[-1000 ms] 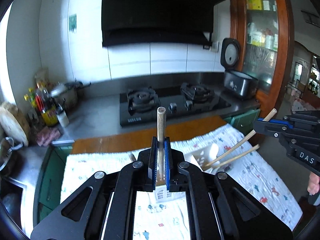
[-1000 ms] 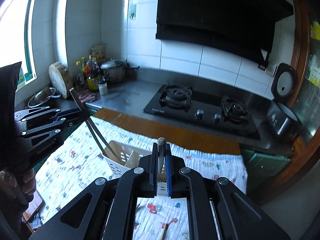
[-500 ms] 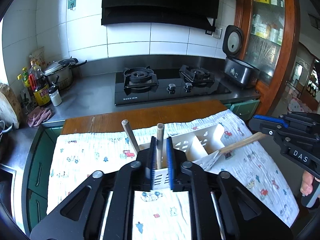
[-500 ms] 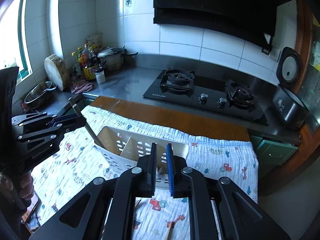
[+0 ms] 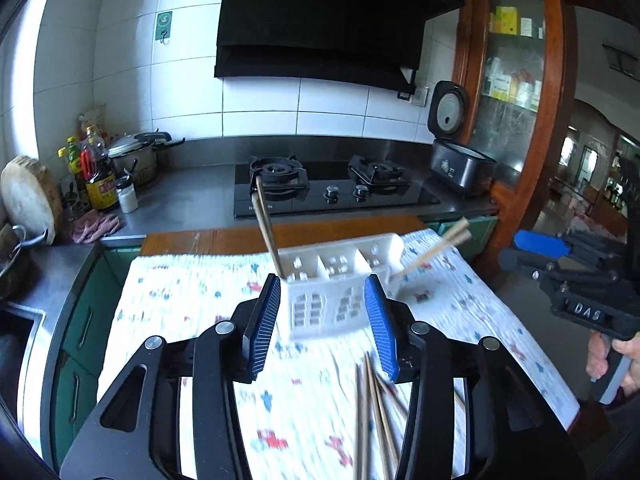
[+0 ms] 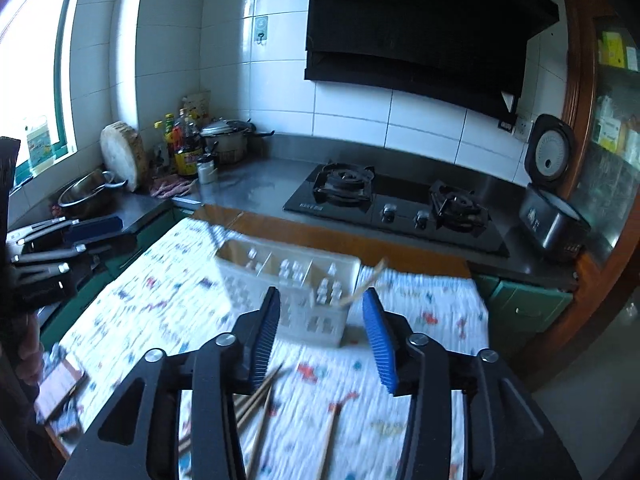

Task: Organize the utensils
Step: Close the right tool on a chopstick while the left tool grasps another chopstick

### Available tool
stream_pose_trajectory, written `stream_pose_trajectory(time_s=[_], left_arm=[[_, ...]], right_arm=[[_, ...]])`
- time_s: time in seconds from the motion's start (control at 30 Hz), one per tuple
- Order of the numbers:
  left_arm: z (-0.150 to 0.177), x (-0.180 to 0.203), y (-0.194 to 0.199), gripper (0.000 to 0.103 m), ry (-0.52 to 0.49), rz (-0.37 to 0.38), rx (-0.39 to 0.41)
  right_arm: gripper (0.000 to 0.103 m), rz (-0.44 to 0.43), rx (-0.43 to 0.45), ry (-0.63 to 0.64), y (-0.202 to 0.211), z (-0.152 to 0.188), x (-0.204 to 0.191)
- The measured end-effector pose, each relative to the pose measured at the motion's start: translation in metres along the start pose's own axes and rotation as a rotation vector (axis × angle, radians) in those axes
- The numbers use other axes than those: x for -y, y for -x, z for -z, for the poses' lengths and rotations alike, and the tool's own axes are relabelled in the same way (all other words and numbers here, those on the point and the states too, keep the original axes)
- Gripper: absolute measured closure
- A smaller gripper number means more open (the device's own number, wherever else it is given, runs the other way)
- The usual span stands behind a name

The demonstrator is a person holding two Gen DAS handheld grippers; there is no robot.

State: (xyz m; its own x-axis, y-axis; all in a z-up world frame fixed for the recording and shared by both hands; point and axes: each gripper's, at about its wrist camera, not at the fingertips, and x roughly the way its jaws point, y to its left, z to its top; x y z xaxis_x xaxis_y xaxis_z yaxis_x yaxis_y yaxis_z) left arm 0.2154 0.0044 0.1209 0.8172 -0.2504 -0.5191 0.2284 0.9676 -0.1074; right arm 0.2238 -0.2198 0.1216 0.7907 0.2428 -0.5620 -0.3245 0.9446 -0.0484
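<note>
My 2 tools, left gripper (image 5: 322,322) and right gripper (image 6: 320,336), had just opened, empty. Next, I should pinch 1 loose chopstick (image 5: 362,412) gently for the white basket (image 5: 340,280).

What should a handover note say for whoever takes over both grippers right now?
Left gripper: open, jaws just opened, nothing between them.
Right gripper: open, jaws just opened, empty.
White caddy stands on the printed cloth.
Done: chopsticks lean in its left end compartment; two more utensil handles stick out of its right end.
Left: loose chopsticks on the cloth near the grippers.
</note>
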Motion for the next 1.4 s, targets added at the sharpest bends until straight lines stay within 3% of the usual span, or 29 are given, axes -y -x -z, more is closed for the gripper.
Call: stream_pose_trajectory(time_s=[0.33,0.7,0.87,1.07,1.4], left_arm=[[0.088,0.006,0.045,0.059,0.036,-0.003,-0.008],[0.168,0.003,0.034,0.059,0.07,0.019,-0.13],[0.195,0.01,0.015,0.06,0.053,0.043,-0.201],[0.211,0.02,-0.011,0.08,0.026,0.051,-0.273],[0.222,0.022,-0.046,0.089,0.031,0.05,-0.348]], right_arm=[[0.06,-0.007,-0.056,-0.029,0.025,0.124,-0.016],[0.068,-0.001,-0.166,-0.153,0.014,0.229,-0.006],[0.07,0.028,-0.183,-0.157,0.01,0.248,-0.006],[0.078,0.035,-0.204,-0.172,0.001,0.258,-0.006],[0.086,0.035,-0.224,-0.195,-0.009,0.262,-0.004]])
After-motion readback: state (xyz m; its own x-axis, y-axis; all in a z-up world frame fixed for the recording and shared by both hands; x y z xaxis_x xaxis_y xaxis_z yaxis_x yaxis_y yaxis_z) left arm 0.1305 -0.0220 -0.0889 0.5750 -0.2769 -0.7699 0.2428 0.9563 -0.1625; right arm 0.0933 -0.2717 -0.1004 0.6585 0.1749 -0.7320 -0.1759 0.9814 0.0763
